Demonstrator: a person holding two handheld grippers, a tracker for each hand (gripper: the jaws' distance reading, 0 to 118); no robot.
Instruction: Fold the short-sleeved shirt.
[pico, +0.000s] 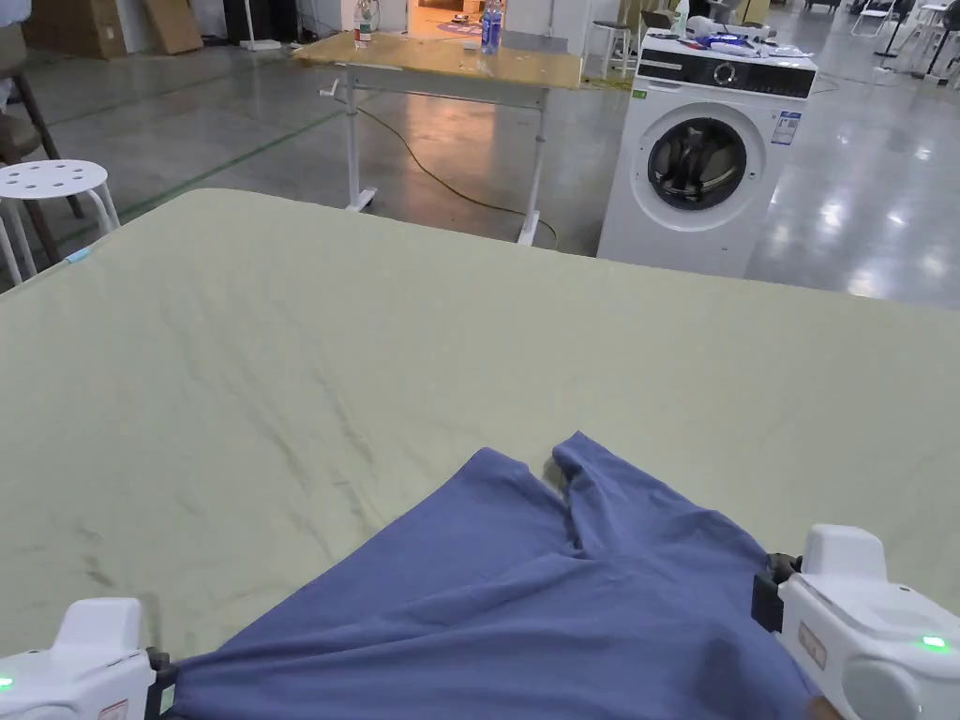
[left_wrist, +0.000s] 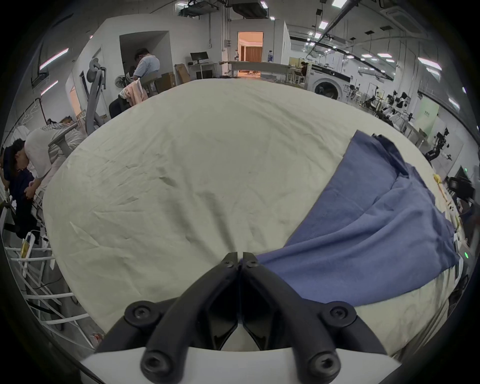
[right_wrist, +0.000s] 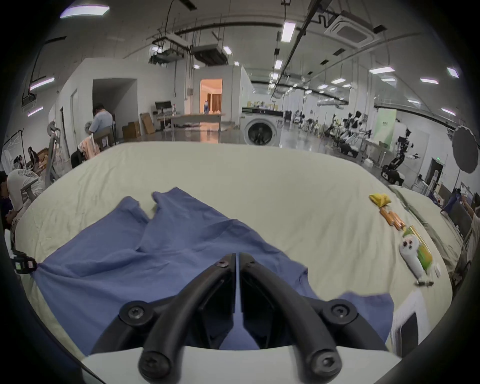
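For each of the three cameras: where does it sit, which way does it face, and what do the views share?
Head view: high on the person, looking down across the bed; left gripper and right gripper sit at the bottom corners.
Left gripper view: low over the bed, own jaws closed on the blue shirt.
Right gripper view: above the shirt, jaws closed on it.
Shared: shirt, bed, washing machine.

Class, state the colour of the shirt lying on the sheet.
Plain blue shirt; right gripper view shows it best.

One blue shirt (pico: 525, 609) lies on one pale green table (pico: 281, 375), held between two white grippers, left (left_wrist: 240, 256) and right (right_wrist: 237, 256). Beyond the table stand one washing machine (pico: 703, 159), one white stool (pico: 52, 178) and one wooden-topped desk (pico: 441, 61).
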